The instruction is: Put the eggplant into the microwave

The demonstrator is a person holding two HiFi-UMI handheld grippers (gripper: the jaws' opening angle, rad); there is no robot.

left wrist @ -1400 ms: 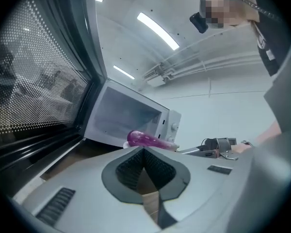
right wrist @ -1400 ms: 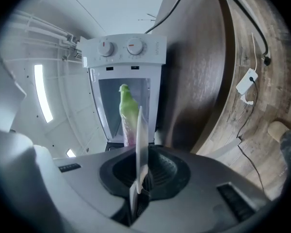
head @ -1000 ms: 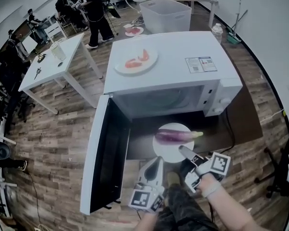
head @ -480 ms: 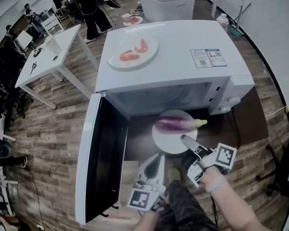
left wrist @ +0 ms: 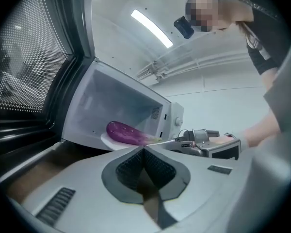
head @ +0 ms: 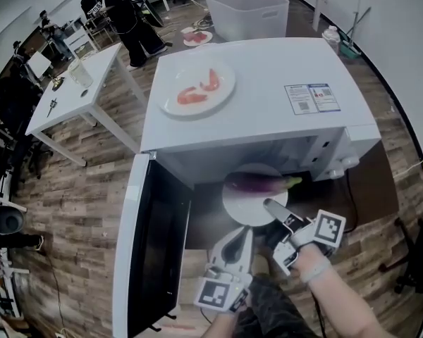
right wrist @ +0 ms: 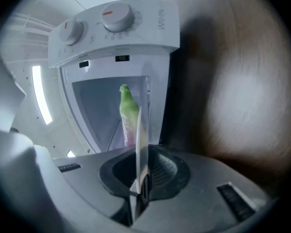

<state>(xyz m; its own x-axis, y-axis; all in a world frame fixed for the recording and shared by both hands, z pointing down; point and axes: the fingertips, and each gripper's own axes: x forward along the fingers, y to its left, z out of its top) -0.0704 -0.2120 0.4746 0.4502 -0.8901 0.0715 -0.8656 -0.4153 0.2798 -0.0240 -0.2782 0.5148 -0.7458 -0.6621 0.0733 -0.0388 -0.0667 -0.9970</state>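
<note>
**Eggplant on its plate at the microwave's mouth**

One white microwave [head: 268, 97] sits on a dark brown surface [head: 372, 185] in a room with a wood-plank floor [head: 77, 189]. Its door [head: 151, 252] is swung wide open to the left. Behind it stand one white table [head: 70, 101] and one pale plastic tub [head: 247, 13], with people [head: 130, 13] in the far corner.

On the microwave's top are one sticker [head: 312, 98] and a serving plate [head: 222, 94] carrying two red pieces [head: 191, 96]. The control panel has two knobs [right wrist: 119, 16].

The single eggplant [head: 257, 184] lies on a white plate [head: 243, 213] at the cavity's opening, partly inside.

The right gripper [head: 271, 208] is clenched on that plate's near rim. The left gripper [head: 241, 234] is beside it, its jaws pressed together with nothing between them.
</note>
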